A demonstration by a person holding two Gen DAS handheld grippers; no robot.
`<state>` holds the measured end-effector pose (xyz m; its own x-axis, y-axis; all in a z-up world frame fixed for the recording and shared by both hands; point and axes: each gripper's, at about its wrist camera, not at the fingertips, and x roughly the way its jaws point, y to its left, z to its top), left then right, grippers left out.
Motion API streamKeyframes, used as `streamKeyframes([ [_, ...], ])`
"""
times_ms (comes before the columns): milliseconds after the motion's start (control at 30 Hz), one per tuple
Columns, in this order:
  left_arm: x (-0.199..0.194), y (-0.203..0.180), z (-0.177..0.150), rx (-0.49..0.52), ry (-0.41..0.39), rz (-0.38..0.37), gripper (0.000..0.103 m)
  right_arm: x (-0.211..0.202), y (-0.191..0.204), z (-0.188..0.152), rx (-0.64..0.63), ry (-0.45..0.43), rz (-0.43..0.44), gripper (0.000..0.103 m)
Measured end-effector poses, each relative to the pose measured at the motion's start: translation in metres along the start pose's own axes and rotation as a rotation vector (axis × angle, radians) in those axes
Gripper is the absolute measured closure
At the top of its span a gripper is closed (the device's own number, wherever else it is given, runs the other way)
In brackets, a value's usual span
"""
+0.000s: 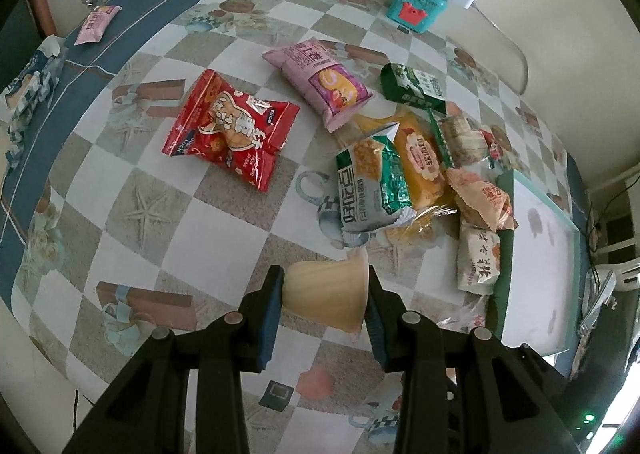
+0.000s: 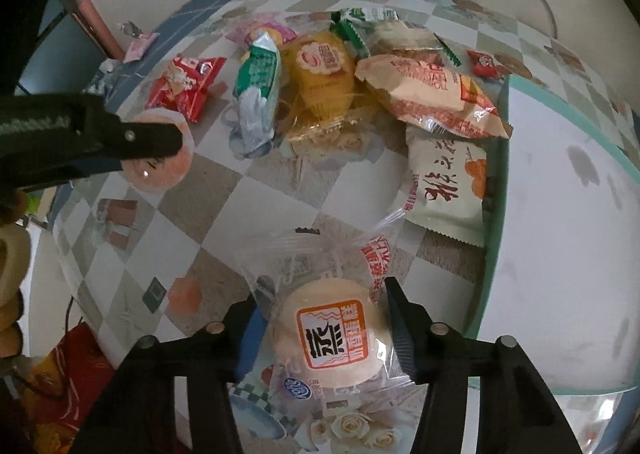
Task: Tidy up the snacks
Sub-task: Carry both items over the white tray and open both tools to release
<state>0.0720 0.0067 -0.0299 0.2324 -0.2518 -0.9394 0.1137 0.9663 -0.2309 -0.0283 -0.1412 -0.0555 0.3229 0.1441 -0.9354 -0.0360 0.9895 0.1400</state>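
Beige jelly cup [image 1: 326, 296] is clamped in our left tongs [image 1: 325, 318]; right tongs [image 2: 322, 338] straddle a wrapped round cake [image 2: 332, 334], pads apparently touching its wrapper. Snack pile [image 1: 416, 162] lies beyond both tongs on the counter [image 1: 132, 222]; tray [image 2: 560, 238] right of it looks empty, so sorting has barely started.

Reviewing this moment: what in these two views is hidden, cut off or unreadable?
- Left wrist view: the jelly cup in the left tool shows only its side; its lid faces away.
- Right wrist view: the tray runs off the right edge, so its far side is unseen.
- Right wrist view: whether the right tool presses the wrapped cake is unclear; the clear wrapper hides the contact.
- Right wrist view: the pink packet is mostly covered by the green-and-white one.
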Motion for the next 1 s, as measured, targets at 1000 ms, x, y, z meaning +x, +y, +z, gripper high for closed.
streamKeyframes([
  [1000, -0.004, -0.219, 0.027, 0.506, -0.019, -0.127, 0.063, -0.093, -0.258, 0.016, 0.494, -0.12, -0.316, 0.048],
])
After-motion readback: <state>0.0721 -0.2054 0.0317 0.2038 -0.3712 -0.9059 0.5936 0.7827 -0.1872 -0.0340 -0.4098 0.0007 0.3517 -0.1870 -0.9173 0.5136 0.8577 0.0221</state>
